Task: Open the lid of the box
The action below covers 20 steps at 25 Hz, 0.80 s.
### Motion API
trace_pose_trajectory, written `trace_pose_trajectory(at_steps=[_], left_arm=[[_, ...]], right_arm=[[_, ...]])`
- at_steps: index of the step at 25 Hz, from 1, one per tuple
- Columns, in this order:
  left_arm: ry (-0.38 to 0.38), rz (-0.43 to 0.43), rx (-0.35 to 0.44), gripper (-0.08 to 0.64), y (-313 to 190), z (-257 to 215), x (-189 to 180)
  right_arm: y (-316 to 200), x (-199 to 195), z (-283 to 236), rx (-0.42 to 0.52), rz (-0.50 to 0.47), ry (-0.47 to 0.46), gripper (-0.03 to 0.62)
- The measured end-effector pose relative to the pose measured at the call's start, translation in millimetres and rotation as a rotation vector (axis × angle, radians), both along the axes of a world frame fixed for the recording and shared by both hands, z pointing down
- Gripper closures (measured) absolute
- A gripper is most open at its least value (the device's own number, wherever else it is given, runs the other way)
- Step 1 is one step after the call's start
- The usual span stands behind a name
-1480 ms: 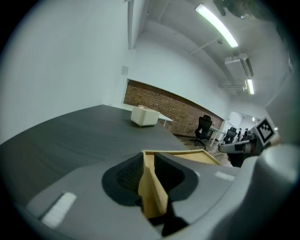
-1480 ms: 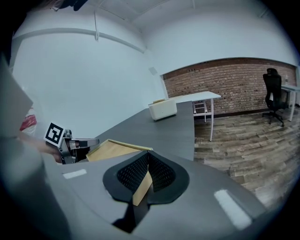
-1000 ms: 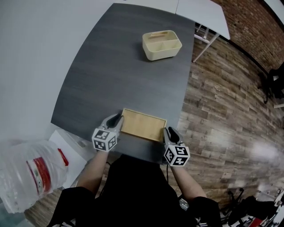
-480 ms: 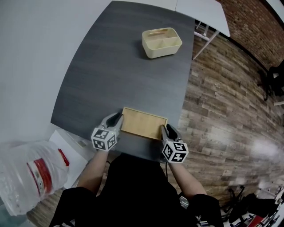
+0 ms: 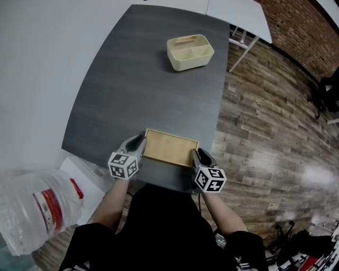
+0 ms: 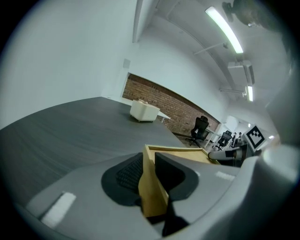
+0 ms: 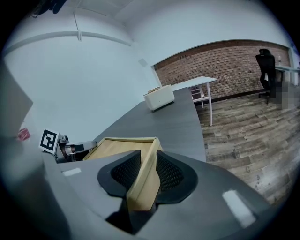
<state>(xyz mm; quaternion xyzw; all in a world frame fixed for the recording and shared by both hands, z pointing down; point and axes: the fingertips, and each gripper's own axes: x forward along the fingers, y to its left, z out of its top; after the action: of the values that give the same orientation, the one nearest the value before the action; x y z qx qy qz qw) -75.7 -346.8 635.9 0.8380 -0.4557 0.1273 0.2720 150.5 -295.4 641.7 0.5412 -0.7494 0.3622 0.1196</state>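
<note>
A flat wooden box (image 5: pixel 170 148) lies with its lid down at the near edge of the dark table (image 5: pixel 143 90). My left gripper (image 5: pixel 140 142) is at the box's left end. In the left gripper view both pads press on the box's wooden edge (image 6: pixel 152 187), with the left gripper (image 6: pixel 149 161) shut on it. My right gripper (image 5: pixel 195 155) is at the box's right end. Its jaws have just been closing, and in the right gripper view the box's corner edge (image 7: pixel 140 187) stands between the pads of the right gripper (image 7: pixel 149 161), which touch it.
A cream two-part container (image 5: pixel 190 53) stands at the table's far end. A large water bottle (image 5: pixel 39 206) lies on the floor at the near left. A white table (image 5: pixel 238 13) and wood floor (image 5: pixel 265 132) lie to the right. An office chair (image 7: pixel 266 56) stands far off.
The right gripper has edged slightly inward against the box's right end. The left gripper and the box have stayed put.
</note>
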Motion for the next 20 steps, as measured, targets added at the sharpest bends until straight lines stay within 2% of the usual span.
trace_pose_trajectory(at_steps=[11,20], left_arm=[[-0.097,-0.008,0.008,0.480,-1.7,0.5,-1.3],[-0.083,-0.027,-0.003,0.515,-1.7,0.3,2.8]], right_arm=[[2.3,10.3,-5.5,0.016,-0.021,-0.001,0.508],[-5.6,4.7,0.2,-0.026,-0.031,-0.030,0.508]])
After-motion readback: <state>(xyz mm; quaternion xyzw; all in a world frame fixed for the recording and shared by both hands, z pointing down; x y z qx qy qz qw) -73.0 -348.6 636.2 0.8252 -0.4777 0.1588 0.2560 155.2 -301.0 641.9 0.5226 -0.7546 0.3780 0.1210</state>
